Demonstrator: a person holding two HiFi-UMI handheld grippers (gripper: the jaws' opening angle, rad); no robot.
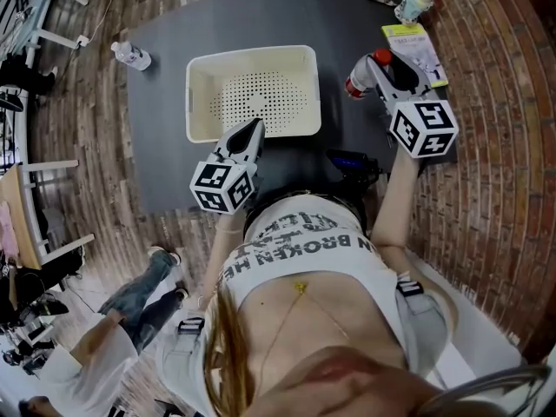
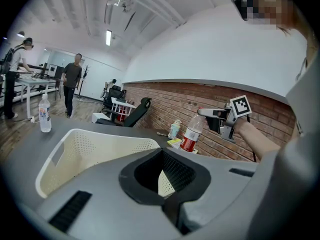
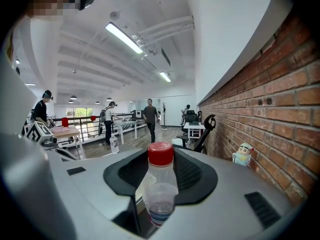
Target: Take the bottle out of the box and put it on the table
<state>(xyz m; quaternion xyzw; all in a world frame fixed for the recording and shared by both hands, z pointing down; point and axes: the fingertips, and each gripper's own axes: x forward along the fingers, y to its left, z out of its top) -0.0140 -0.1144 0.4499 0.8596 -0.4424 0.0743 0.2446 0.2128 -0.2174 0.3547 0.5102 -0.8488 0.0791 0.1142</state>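
Right tool [image 3: 161, 171] is pinching the bottle [image 1: 354, 86], with a pad on each side of the clear body, below the red cap. Bottle sits mid-gap between the jaws, with the cap toward the tips and the label end lower, closer to the tool body. Head view puts the bottle outside the box [image 1: 201, 102], just right of its right wall, over the surface [image 1: 169, 168]. Can't tell whether the base touches the surface.

Left tool [image 1: 253, 129] has its jaws spread, with nothing between them. Its tips are at the box's near rim, and the perforated box wall shows through the gap. It is well apart from the bottle, with the box's near right corner between them.

Around:
- A yellow booklet [image 1: 406, 33] lies flat just far-right of the bottle, partly under the right tool.
- A figurine [image 1: 418, 3] stands beyond the booklet at the far right corner.
- A black device [image 1: 352, 163] sits at the near edge, on the near side of the right tool.
- A second bottle [image 1: 131, 56] stands upright at the far left edge, well apart, with the box between it and the held one.

Closest obstacles to the held bottle are the box wall on its left and the booklet on its right.

Orientation: long axis is close to upright, cap up. It has a slight lean. In the left gripper view the top tips right, toward the right tool, and the red label end is lower left.
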